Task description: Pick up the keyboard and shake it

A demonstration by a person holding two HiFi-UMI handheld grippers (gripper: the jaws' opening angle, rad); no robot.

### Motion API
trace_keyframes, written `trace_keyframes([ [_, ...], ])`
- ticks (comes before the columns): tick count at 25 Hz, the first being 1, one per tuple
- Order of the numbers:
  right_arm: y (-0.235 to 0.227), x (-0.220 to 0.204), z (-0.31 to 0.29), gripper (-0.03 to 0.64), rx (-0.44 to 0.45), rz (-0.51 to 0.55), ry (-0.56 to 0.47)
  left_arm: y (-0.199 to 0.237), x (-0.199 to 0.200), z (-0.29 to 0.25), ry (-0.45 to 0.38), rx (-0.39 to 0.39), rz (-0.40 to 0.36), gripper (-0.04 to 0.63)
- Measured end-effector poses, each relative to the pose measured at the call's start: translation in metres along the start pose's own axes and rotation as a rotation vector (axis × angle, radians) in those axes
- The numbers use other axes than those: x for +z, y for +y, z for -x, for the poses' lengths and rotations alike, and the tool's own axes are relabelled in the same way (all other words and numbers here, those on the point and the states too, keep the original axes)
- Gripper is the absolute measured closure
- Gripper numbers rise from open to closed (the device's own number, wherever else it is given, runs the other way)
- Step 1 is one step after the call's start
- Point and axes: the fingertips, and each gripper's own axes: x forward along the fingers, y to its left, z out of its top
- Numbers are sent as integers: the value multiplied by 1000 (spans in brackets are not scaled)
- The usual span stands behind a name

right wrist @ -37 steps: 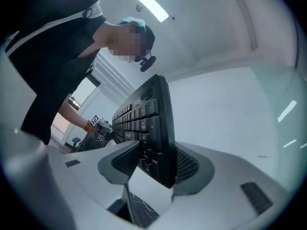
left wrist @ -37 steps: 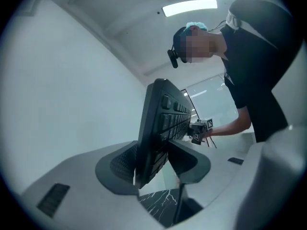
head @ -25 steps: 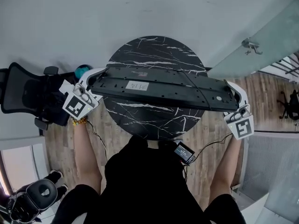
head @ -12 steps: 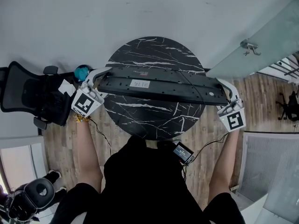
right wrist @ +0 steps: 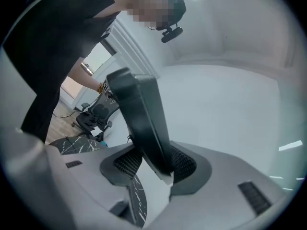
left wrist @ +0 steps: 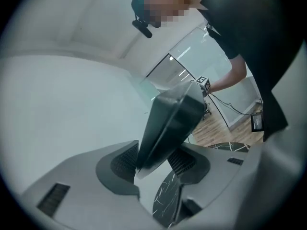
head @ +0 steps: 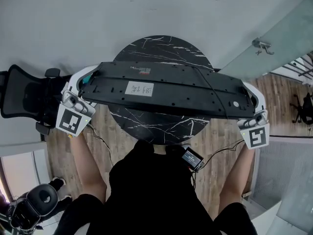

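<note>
**Head view:** The keyboard (head: 166, 89) is hanging in the air, underside toward the camera, across the round black marbled tabletop (head: 161, 50). A white label (head: 139, 88) is showing on its back. The left tool (head: 93, 77) is gripping its left end and the right tool (head: 248, 96) its right end. An office chair (head: 29, 99) is standing at the left.

**Left gripper view:** The left tool's ribbed pads (left wrist: 124, 161) are pinching the keyboard's end, which is tilting upward between them.

**Right gripper view:** The right tool's pads (right wrist: 181, 163) are likewise pressing on the opposite end, clamping it edge-on.
</note>
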Motion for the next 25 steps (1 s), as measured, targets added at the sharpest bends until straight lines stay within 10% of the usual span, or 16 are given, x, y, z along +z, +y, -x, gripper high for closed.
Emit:
trace_keyframes([
  [16, 75, -96, -18, 443, 165, -19, 212, -66, -92, -12, 97, -23, 198, 403],
  [25, 66, -64, -10, 449, 240, -345, 65, -43, -55, 6, 26, -61, 331, 402],
])
